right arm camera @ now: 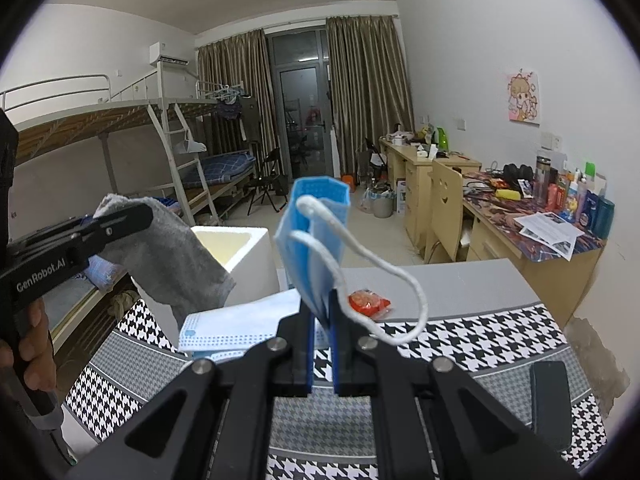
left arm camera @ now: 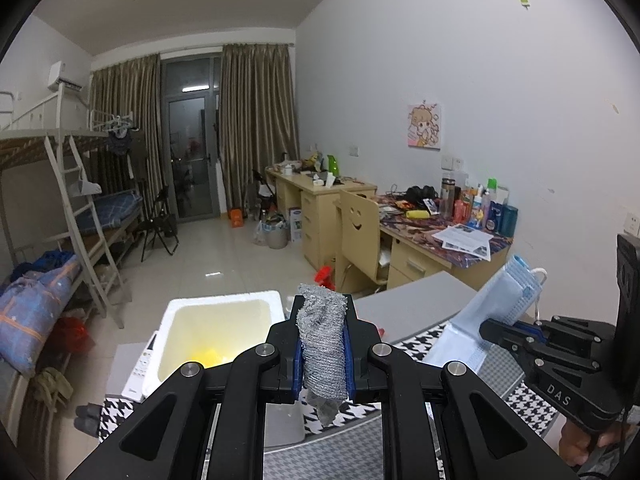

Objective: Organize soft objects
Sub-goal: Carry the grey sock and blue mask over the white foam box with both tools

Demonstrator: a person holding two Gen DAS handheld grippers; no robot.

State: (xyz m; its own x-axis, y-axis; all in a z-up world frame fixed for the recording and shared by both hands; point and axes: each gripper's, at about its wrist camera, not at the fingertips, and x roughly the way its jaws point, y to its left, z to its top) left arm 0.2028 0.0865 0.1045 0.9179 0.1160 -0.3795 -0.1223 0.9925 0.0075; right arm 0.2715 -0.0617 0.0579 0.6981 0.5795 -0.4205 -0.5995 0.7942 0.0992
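Grey knit sock point(left arm camera: 323, 344) sits pinched between the left gripper point(left arm camera: 323, 354) fingers and a blue face mask point(right arm camera: 316, 240) between the right gripper point(right arm camera: 321, 344) fingers, so each should release only once directly above the white foam box point(left arm camera: 224, 300) just ahead.

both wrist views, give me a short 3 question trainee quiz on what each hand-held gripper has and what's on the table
1. True or false: the left hand-held gripper is shut on a grey sock.
2. Multiple choice: what does the right hand-held gripper hold? A) red packet B) blue mask C) remote
3. Fill in: the white box stands beyond the table's far edge, and its top is ____.

Key
1. True; the sock also hangs from it in the right wrist view.
2. B; the mask stands folded between the fingers, ear loop dangling. The red packet lies on the table.
3. Open.
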